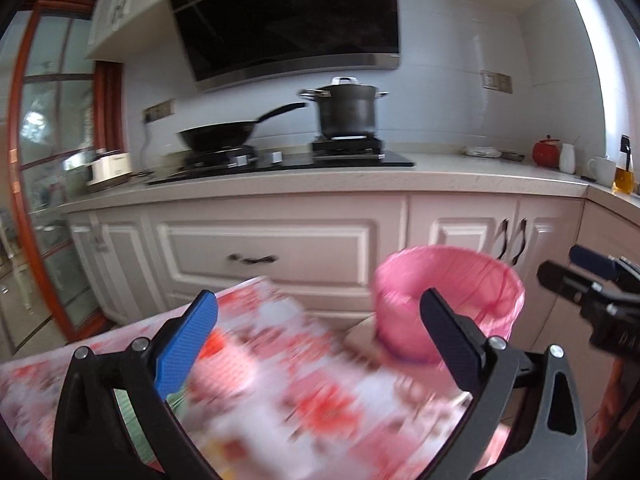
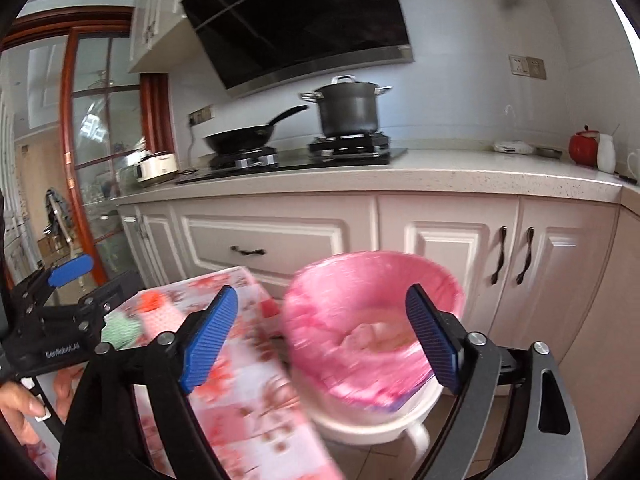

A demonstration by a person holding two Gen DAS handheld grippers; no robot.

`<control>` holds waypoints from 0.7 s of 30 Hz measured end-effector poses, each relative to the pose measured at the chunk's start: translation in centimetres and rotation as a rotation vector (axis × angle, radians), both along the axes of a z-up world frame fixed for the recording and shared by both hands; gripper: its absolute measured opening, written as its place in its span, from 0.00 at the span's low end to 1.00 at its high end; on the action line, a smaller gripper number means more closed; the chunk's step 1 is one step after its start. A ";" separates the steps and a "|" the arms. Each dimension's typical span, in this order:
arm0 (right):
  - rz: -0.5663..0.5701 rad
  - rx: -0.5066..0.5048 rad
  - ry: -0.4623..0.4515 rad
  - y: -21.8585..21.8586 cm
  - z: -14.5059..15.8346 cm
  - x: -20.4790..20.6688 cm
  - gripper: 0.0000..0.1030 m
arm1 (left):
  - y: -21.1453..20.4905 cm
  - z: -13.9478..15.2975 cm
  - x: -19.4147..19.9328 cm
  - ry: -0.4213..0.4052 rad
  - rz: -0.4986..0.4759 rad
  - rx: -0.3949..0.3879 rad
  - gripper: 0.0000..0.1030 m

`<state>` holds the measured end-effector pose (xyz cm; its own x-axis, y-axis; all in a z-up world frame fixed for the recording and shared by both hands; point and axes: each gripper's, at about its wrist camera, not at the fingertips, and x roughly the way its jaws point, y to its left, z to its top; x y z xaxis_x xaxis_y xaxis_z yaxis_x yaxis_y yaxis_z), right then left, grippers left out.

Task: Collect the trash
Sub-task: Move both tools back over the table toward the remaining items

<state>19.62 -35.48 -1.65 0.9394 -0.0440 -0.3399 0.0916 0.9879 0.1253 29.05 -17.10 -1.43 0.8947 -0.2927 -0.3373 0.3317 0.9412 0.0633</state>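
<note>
Your biggest risk here is speed: both views smear across the desk and the bin, so if you reach now you may knock the bin off its spot beside the desk edge or drag the flowered cloth. Your left gripper hangs over the desk with its jaws spread wide and nothing between them; your right gripper is likewise released, empty, and pointed at the bin's mouth. The trash itself appears to be the crumpled pale green and pink-and-white bits lying on the desk near the left gripper, red-topped on one piece, though blur keeps me from saying what they are. They look light and soft, so a careless pinch could catch the cloth too. The bin is white, lined with a thin pink bag, and already holds a pale wad; a jaw could snag the loose liner.
</note>
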 end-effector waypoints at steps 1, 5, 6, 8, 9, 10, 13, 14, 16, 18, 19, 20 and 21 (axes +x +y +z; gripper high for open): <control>0.017 0.002 0.005 1.0 0.1 -0.5 0.82 | 1.5 -0.1 -1.0 0.005 0.013 -0.005 0.95; 0.083 0.019 0.029 5.3 -0.1 -2.6 0.82 | 7.3 -0.7 -5.3 0.022 0.076 -0.009 0.95; 0.094 0.023 0.035 6.2 -0.2 -2.9 0.82 | 8.2 -0.9 -6.0 0.024 0.086 -0.005 0.95; 0.123 0.028 0.053 8.4 -0.7 -3.5 0.82 | 10.9 -1.4 -8.0 0.026 0.120 0.005 0.95; 0.136 0.026 0.062 9.4 -0.9 -3.7 0.82 | 12.1 -1.7 -8.9 0.027 0.133 0.010 0.95; 0.154 0.023 0.073 10.4 -1.1 -3.7 0.82 | 13.1 -1.9 -9.7 0.029 0.145 0.017 0.95; 0.219 0.006 0.116 13.6 -2.1 -3.7 0.82 | 16.2 -3.1 -11.8 0.043 0.190 0.042 0.95; 0.241 -0.003 0.133 14.7 -2.5 -3.5 0.82 | 17.3 -3.6 -12.5 0.047 0.209 0.047 0.95; 0.265 -0.020 0.152 16.5 -3.2 -3.3 0.82 | 18.8 -4.4 -13.4 0.051 0.232 0.048 0.95; 0.283 -0.024 0.174 17.8 -3.8 -3.0 0.82 | 20.3 -5.2 -14.1 0.055 0.264 0.047 0.95; 0.293 -0.023 0.186 18.4 -4.2 -2.8 0.82 | 21.0 -5.5 -14.3 0.062 0.276 0.045 0.95; 0.302 -0.027 0.196 19.0 -4.5 -2.6 0.82 | 21.7 -5.8 -14.4 0.073 0.289 0.038 0.95; 0.310 -0.036 0.209 19.7 -4.9 -2.5 0.82 | 22.5 -6.1 -14.5 0.083 0.310 0.029 0.95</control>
